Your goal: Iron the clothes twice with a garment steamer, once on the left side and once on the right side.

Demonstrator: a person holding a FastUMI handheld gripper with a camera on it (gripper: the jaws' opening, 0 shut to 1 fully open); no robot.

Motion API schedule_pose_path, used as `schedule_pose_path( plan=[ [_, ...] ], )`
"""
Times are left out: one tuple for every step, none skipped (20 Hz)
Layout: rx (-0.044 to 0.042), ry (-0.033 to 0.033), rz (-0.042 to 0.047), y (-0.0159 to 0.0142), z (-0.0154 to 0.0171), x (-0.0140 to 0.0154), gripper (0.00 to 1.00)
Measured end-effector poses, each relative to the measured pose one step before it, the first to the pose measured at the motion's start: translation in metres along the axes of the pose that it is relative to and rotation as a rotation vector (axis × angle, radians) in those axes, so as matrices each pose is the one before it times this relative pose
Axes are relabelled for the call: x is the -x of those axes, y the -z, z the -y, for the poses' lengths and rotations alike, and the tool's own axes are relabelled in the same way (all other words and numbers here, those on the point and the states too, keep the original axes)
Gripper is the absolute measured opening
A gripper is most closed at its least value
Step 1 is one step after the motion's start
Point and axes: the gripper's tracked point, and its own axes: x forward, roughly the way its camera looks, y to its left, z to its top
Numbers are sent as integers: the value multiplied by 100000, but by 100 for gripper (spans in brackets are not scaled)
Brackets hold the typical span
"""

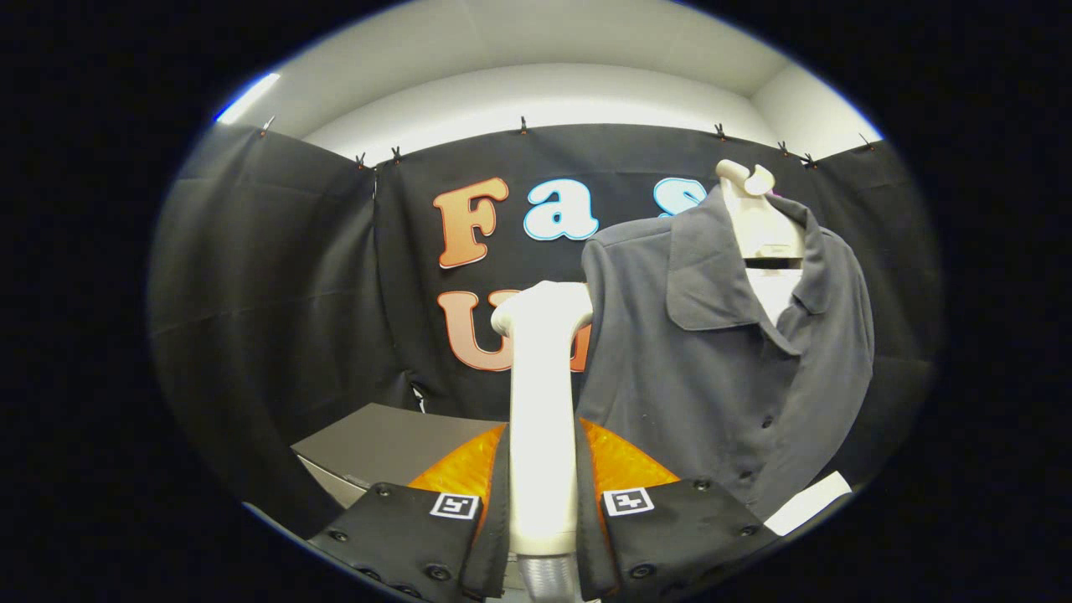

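Since you've already got the garment steamer (pixel 542 394) clamped upright between the jaws (pixel 542 502), both fingers pressing on its handle, the pickup part looks done. Its head sits up top, just beside the shirt's left sleeve edge as you see it, and I can't tell if it's actually touching the fabric or hanging a hair in front. No steam is visible, so I'd guess neither pass has really gone down yet, though the cloth itself gives no clue either way.

The shirt (pixel 720 352) hangs on a pale hanger (pixel 758 222) off to the right of the steamer, collar open, button placket running down the middle. You still owe it one stroke on each side of that placket.

Room-wise: there's open air to the left of the steamer, all the way to the booth wall. Low down, a grey box (pixel 394 444) sits just past the left finger, so watch its near corner when you drop low. A white tag (pixel 808 502) pokes out by the shirt's hem, near the right finger.
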Motion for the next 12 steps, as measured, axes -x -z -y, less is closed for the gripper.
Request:
schedule_pose_path(
  plan=[
    [-283, -1112, 769, -177, 65, 1163, 40],
    [597, -1278, 1025, -107, -104, 1036, 40],
    [1340, -1182, 338, -50, -57, 865, 40],
    [1589, -896, 851, -161, 7, 812, 40],
    [760, -583, 1726, -309, 173, 775, 40],
    [60, -464, 1320, -281, 355, 805, 40],
    [-388, -391, 969, -390, 474, 771, 40],
    [-845, 83, 1184, -413, 734, 570, 40],
    [-492, 459, 817, -296, 879, 592, 40],
    [-628, 798, 338, -157, 1134, 494, 40],
    [-832, 742, 784, -256, 1109, 291, 40],
    [-509, 889, 726, -255, 1157, 291, 40]
  ],
)
